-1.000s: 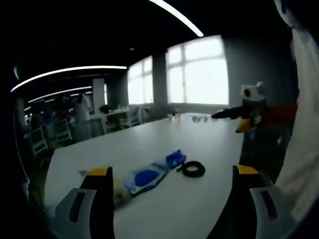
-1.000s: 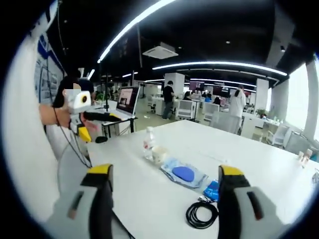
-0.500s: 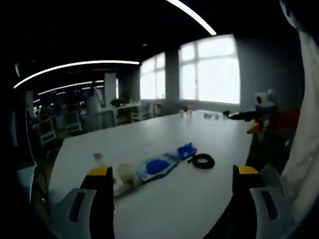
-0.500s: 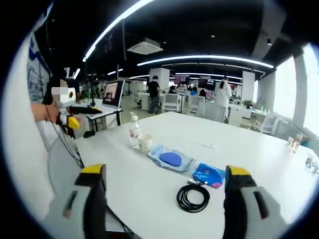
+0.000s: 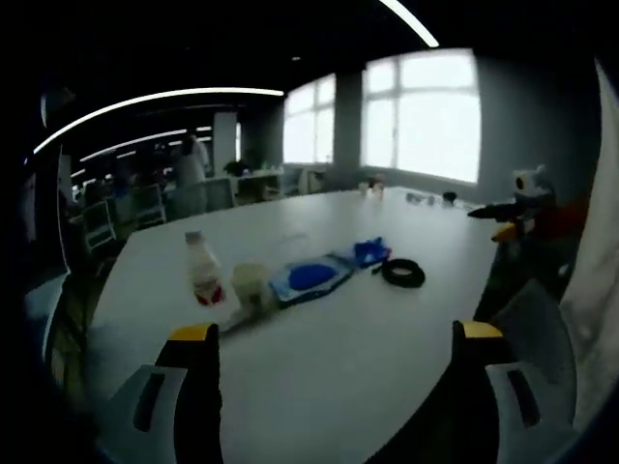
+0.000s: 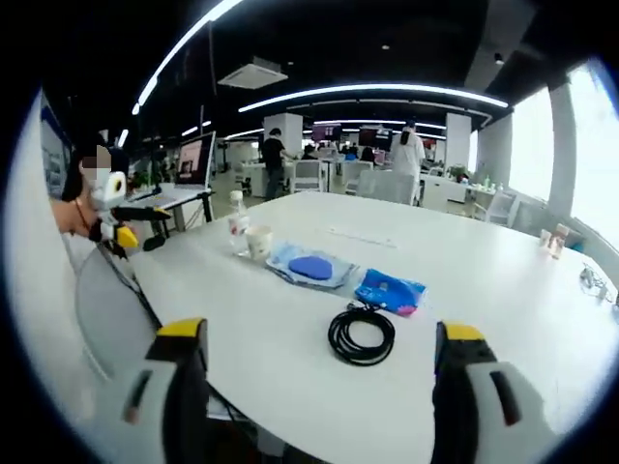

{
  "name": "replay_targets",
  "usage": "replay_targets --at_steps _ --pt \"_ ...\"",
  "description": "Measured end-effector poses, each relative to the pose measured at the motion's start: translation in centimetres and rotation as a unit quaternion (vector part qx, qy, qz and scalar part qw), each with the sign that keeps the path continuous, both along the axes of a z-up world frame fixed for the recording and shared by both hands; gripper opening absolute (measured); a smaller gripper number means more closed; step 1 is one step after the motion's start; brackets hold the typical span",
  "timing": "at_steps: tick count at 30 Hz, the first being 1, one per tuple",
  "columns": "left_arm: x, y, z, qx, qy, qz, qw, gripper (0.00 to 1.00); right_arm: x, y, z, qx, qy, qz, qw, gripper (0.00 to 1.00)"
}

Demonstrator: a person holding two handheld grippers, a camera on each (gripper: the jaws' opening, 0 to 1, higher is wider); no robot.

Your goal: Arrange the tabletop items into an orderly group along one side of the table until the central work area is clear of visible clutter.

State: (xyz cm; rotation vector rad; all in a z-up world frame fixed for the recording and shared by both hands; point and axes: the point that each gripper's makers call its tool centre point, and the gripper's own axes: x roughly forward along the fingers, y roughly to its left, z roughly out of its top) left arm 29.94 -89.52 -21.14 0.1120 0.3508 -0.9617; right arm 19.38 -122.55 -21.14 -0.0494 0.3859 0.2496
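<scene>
On the white table lie, in a row, a small plastic bottle with a red label, a paper cup, a clear packet with a blue item, a blue pouch and a coiled black cable. The left gripper view has the same row: bottle, cup, packet, pouch, cable. My left gripper is open above the table's near edge. My right gripper is open, just short of the cable. Each gripper also appears at the far side of the other's view: the right one, the left one.
A person's white sleeve runs down the right of the left gripper view. Small items stand at the table's far end. Desks, chairs, a monitor and several people fill the office behind.
Both cameras have swung. In the left gripper view the bottle and cup have come out from behind the left jaw. In the right gripper view the cable now lies between the jaws.
</scene>
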Motion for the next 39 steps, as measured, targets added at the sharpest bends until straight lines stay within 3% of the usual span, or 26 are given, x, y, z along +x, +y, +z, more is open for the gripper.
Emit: replay_targets --at_steps 9,32,39 --pt "0.1 -0.2 -0.6 0.006 0.000 -0.003 1.0000 0.97 -0.6 -0.2 -1.7 0.004 0.017 -0.009 0.9998 0.96" --pt "-0.9 -1.4 -3.4 0.004 0.033 -0.006 0.9994 0.97 -0.4 -0.3 -2.2 0.003 0.020 -0.015 0.9997 0.95" --pt "-1.0 -1.8 -3.4 -0.002 0.037 -0.006 0.9993 0.97 -0.5 -0.2 -2.3 0.001 0.023 -0.015 0.9996 0.94"
